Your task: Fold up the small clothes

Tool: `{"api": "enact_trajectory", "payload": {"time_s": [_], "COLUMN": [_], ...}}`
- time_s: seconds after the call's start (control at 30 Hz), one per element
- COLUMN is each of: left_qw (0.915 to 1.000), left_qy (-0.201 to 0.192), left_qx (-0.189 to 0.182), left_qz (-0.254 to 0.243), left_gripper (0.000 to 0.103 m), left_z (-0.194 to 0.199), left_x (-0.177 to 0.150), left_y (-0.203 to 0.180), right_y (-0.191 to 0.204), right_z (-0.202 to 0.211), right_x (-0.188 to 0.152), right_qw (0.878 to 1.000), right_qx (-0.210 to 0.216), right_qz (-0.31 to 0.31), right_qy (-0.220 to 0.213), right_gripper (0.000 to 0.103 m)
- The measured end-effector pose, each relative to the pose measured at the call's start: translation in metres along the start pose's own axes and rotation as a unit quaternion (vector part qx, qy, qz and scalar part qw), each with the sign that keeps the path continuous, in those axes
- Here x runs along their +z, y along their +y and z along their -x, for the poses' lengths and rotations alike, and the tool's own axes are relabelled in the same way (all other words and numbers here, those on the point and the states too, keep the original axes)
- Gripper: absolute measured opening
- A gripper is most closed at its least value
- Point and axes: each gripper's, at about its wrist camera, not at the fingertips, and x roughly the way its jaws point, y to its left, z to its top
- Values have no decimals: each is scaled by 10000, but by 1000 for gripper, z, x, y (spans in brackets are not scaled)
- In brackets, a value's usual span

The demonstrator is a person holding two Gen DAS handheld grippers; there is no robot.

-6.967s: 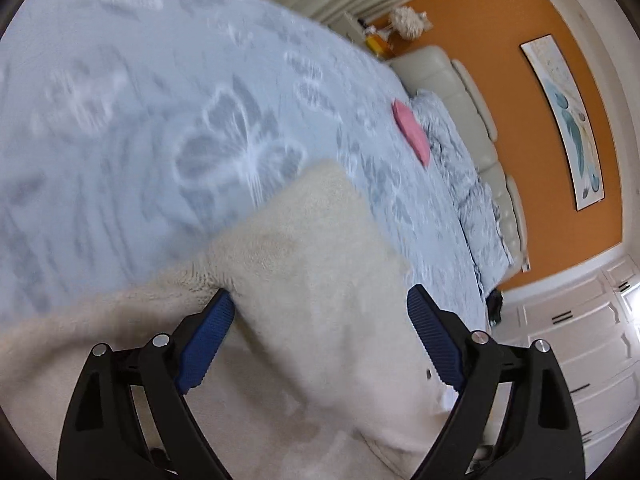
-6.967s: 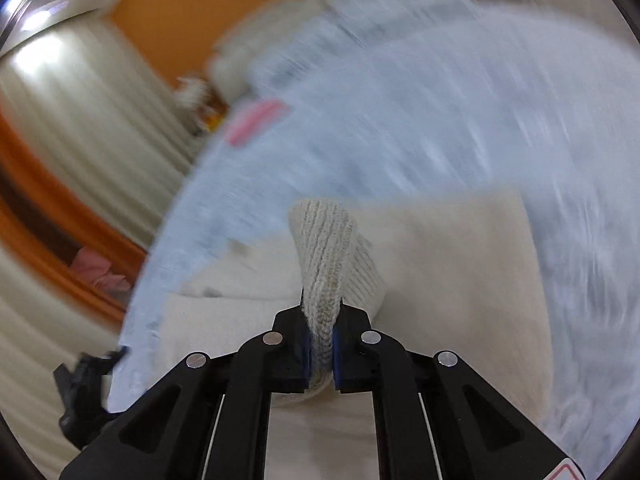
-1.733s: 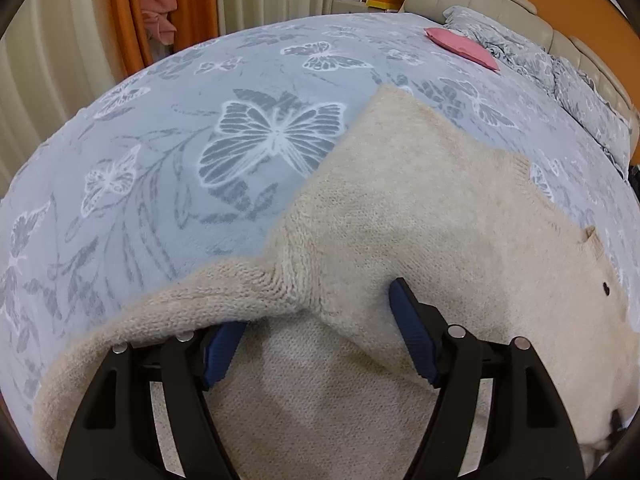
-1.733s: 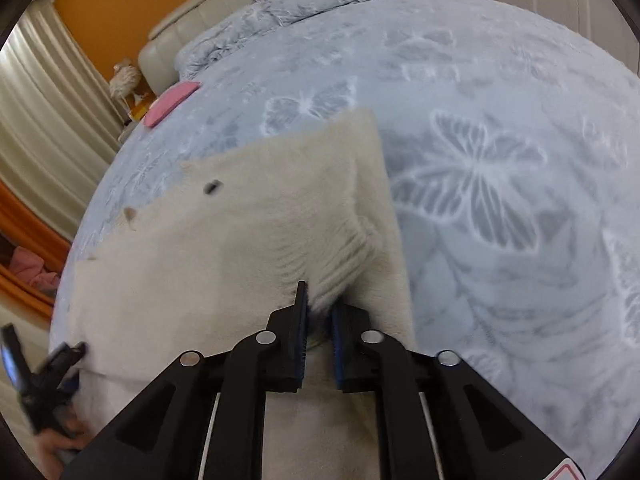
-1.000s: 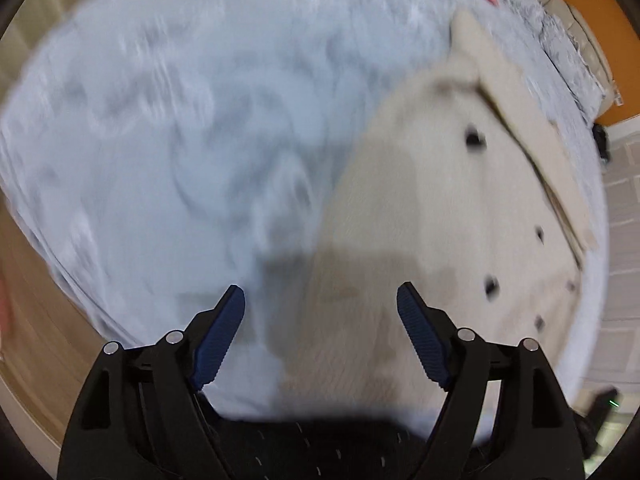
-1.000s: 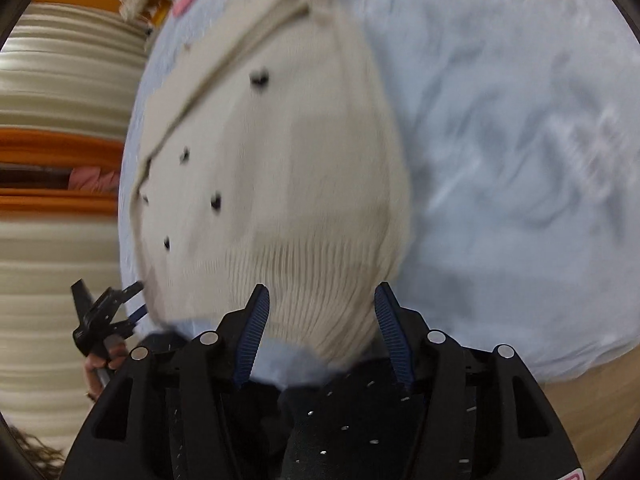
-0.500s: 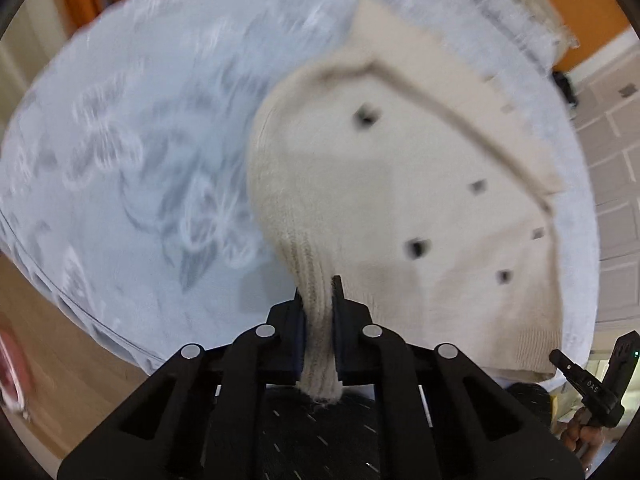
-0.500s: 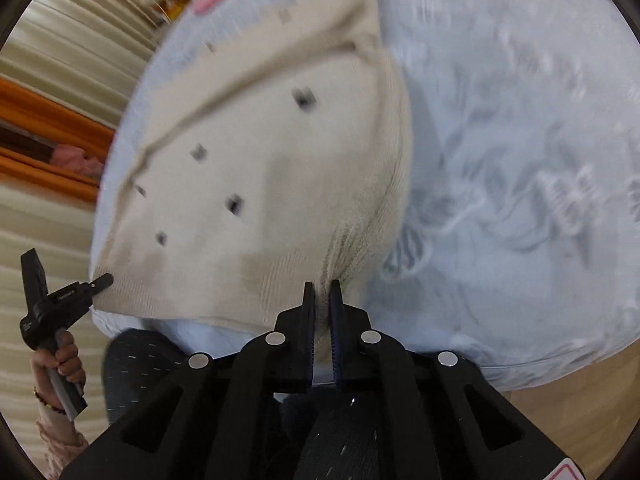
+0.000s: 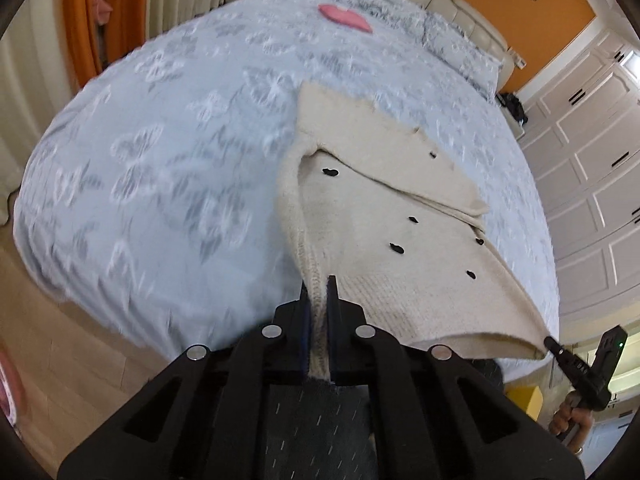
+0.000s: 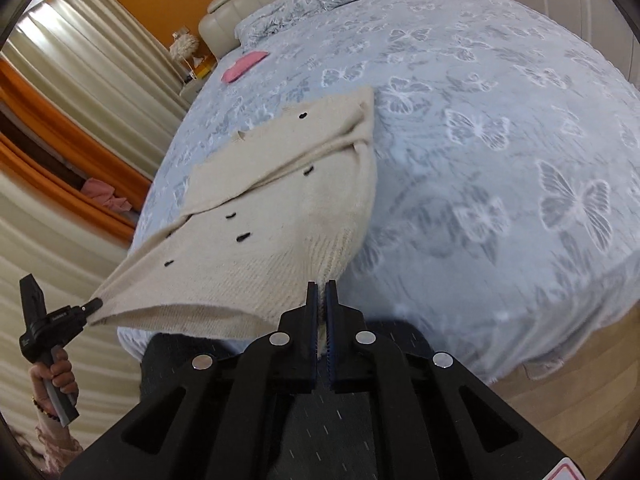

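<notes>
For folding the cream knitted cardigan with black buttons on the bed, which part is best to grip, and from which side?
Grip the cream knitted cardigan at the two corners of its ribbed hem, coming from the foot of the bed. The hem is the nearest edge, straight and thick. The left gripper and right gripper are each shut on one corner.

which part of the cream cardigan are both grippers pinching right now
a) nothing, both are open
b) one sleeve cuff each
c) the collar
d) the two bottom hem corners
d) The left gripper and right gripper are each shut on a ribbed hem corner of the cream cardigan, stretching the hem between them off the bed's edge.
</notes>
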Motion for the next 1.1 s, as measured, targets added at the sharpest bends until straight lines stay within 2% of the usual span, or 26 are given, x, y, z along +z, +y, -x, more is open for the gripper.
{"api": "enact_trajectory", "payload": {"time_s": [0.13,0.23,0.33,0.4,0.5,0.53,0.6,0.7,0.77,0.87,0.93,1.1], "left_qw": [9996,9996,9992,9986,9968,9953,9938,9917,9917,9921,9916,9899], "left_qy": [215,168,45,-112,-524,-704,-902,-1216,-1257,-1235,-1141,-693], "left_qx": [-90,-138,-325,-459,-586,-654,-644,-405,-253,223,607,1212], "left_qz": [151,154,244,258,151,108,64,14,104,80,55,261], "left_gripper": [4,4,4,4,4,4,4,4,4,4,5,5], "left_z": [5,21,45,62,83,88,87,69,42,-7,-49,-150], "left_x": [-38,-61,-70,-66,-40,-22,4,59,98,147,174,211], "left_y": [4,1,-4,-10,-24,-30,-39,-52,-59,-72,-77,-70], "right_y": [-7,-9,-5,1,7,8,5,-4,-12,-22,-35,-63], "right_z": [5,21,49,70,90,91,86,57,26,-20,-67,-165], "right_x": [-33,-54,-59,-49,-15,2,33,88,127,167,195,225], "right_qw": [9996,9994,9995,9991,9961,9943,9911,9877,9853,9847,9834,9827], "right_qx": [-33,37,257,409,696,792,920,939,1054,1026,976,654], "right_qz": [27,-9,-90,-69,-67,-77,-99,-275,-516,-805,-1163,-1624], "right_qy": [283,334,188,-79,-542,-706,-954,-1220,-1242,-1157,-994,-608], "right_gripper": [3,3,3,3,3,3,3,3,3,3,3,3]}}
